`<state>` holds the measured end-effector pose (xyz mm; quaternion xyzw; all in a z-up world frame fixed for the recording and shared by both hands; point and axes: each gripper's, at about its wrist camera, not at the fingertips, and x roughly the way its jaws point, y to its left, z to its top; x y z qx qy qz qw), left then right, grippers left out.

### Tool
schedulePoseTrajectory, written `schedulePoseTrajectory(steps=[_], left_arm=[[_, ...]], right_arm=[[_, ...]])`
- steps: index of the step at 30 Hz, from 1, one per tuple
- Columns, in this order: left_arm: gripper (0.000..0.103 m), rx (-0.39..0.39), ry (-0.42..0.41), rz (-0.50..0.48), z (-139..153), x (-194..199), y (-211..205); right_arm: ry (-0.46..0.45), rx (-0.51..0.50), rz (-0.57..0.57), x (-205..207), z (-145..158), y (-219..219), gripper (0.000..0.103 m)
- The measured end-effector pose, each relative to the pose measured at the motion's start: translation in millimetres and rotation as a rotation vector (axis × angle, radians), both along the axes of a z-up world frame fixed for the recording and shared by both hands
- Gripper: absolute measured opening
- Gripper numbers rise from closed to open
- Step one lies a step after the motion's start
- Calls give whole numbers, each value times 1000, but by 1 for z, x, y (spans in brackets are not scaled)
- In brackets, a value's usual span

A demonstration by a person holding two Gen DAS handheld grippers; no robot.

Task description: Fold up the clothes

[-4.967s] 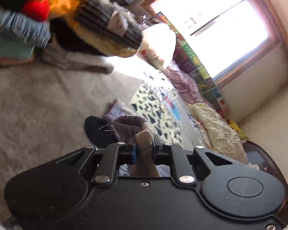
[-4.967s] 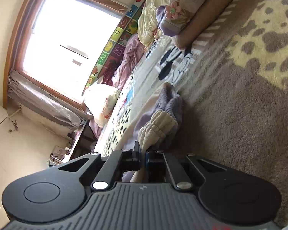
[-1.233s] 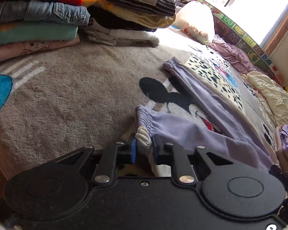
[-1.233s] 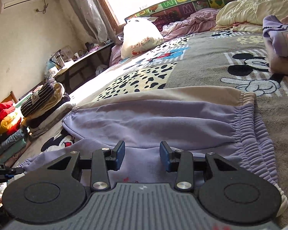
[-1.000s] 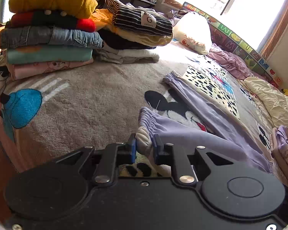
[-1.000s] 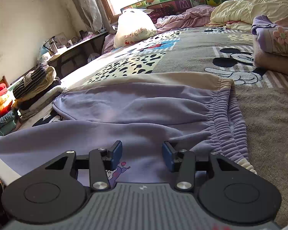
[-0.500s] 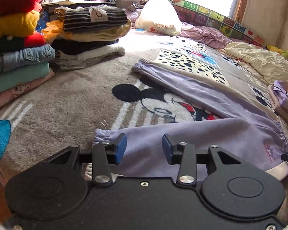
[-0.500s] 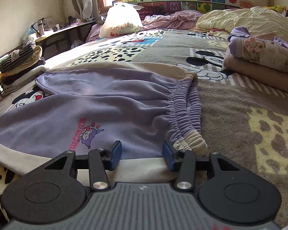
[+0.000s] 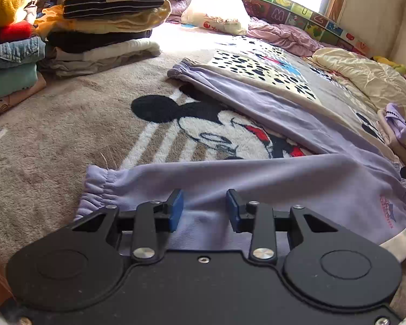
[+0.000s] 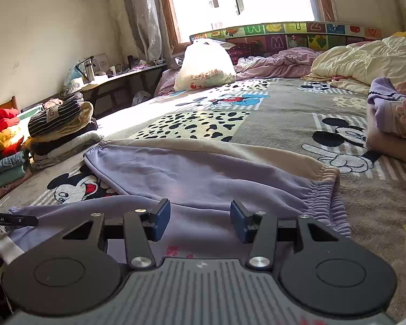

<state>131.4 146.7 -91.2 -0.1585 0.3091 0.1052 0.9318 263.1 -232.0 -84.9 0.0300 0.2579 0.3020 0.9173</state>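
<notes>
Lilac children's trousers (image 9: 270, 178) lie spread flat on a cartoon-mouse blanket (image 9: 54, 124), legs apart in a V. Their near leg ends in a gathered cuff (image 9: 94, 187) at the left. My left gripper (image 9: 203, 207) hovers open just above that near leg, nothing between its blue pads. In the right wrist view the same trousers (image 10: 197, 173) show their elastic waistband (image 10: 324, 189) at the right. My right gripper (image 10: 200, 219) is open over the seat of the trousers, near a small pink print (image 10: 176, 250).
Stacks of folded clothes (image 9: 100, 24) stand at the far left of the bed, also visible as folded stacks (image 10: 51, 127). A white plastic bag (image 10: 205, 65), a cream quilt (image 10: 365, 57) and folded lilac bedding (image 10: 392, 116) lie beyond. A desk (image 10: 116, 78) lines the left wall.
Both grippers carried the trousers down onto the blanket. The right let go first, then the left released the cuff about half a second ago. Both have since drawn back a little.
</notes>
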Motion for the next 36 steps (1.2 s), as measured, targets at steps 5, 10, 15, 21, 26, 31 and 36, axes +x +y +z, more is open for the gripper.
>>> schedulePoseTrajectory(steps=[5, 10, 15, 21, 26, 31, 36], left_arm=[[37, -22, -70, 16, 29, -1, 9], [37, -112, -89, -155, 20, 42, -48], [38, -224, -60, -268, -22, 92, -114], [40, -264, -91, -58, -20, 58, -42], [41, -281, -107, 222, -10, -2, 50], [44, -280, -152, 157, 13, -11, 39], [39, -230, -11, 115, -15, 11, 17]], right_arm=[[59, -5, 17, 27, -1, 22, 50], [68, 21, 90, 23, 0, 38, 50], [114, 17, 90, 25, -12, 39, 50], [161, 12, 0, 40, -23, 19, 50], [176, -1, -74, 46, -28, 4, 49], [169, 10, -125, 45, -28, -9, 49], [173, 24, -205, 45, -29, -30, 49]])
